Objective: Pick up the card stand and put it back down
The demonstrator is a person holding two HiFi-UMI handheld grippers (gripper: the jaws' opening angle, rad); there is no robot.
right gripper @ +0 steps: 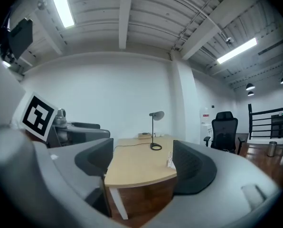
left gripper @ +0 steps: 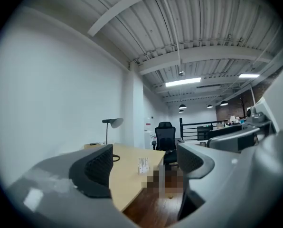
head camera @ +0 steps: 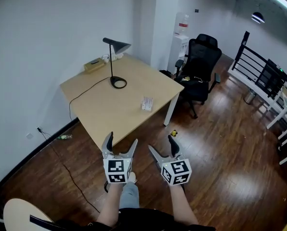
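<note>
The card stand (head camera: 147,103) is a small clear holder with white cards, standing upright near the right edge of the light wooden table (head camera: 105,110). In the left gripper view the card stand (left gripper: 143,165) shows far off between the jaws. In the right gripper view the card stand (right gripper: 170,159) peeks out beside the right jaw. My left gripper (head camera: 120,144) and right gripper (head camera: 162,145) hang side by side in front of the table's near corner, well short of the stand. Both stand open and hold nothing.
A black desk lamp (head camera: 115,61) with its cord stands at the table's far side, next to a flat box (head camera: 94,65). A black office chair (head camera: 198,69) is to the right of the table. A dark wooden floor (head camera: 220,153) spreads to the right, with a railing (head camera: 261,73) beyond.
</note>
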